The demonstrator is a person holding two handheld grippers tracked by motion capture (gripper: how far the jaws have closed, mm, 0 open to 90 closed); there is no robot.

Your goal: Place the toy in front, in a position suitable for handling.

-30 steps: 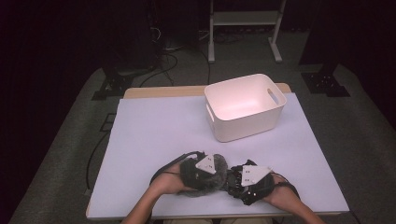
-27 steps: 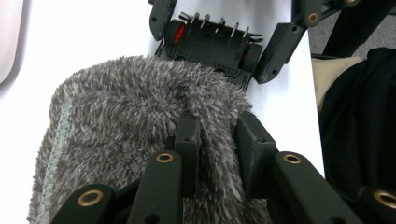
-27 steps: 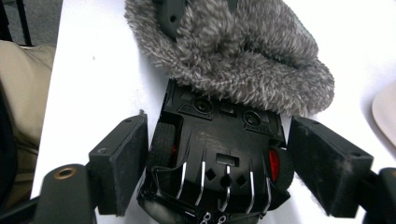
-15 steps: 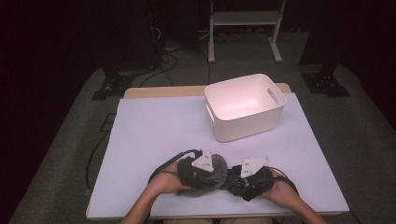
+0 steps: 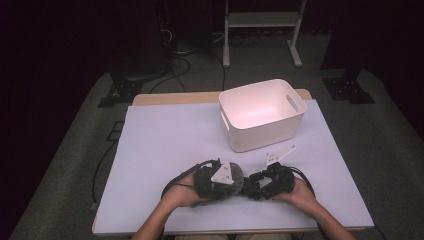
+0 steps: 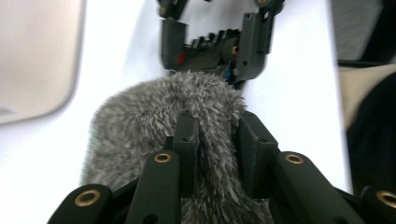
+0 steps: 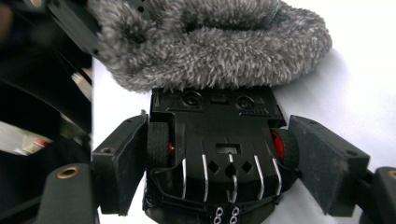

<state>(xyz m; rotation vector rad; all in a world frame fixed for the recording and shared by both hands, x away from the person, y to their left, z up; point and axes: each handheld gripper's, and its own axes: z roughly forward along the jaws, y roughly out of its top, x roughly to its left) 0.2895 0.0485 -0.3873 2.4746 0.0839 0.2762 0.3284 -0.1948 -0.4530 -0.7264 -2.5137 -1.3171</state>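
A grey fuzzy cover [image 5: 236, 175] lies near the table's front edge, and my left gripper [image 5: 240, 182] is shut on a fold of it. In the left gripper view the pile [image 6: 154, 116] bulges between and around my jaws [image 6: 217, 126]. Just to its right, a black toy car [image 5: 256, 187] sits in my right gripper [image 5: 252, 190]. The right gripper view shows the car's underside [image 7: 219, 154], a wheel pressed against each pad, its nose touching the fuzzy cover [image 7: 210, 42]. From the left gripper, the car [image 6: 210, 51] is just past the fuzz.
A white bin [image 5: 260, 95] with handle slots stands empty at the table's back right; its wall [image 6: 32, 56] shows at the left of the left gripper view. A pale sheet [image 5: 170, 140] covers the table. A metal rack [image 5: 260, 20] stands on the floor behind.
My right gripper has shifted a little to the right with the car and turned, so its grey plate now tilts up toward the bin. The left gripper and the fuzzy cover stayed put.
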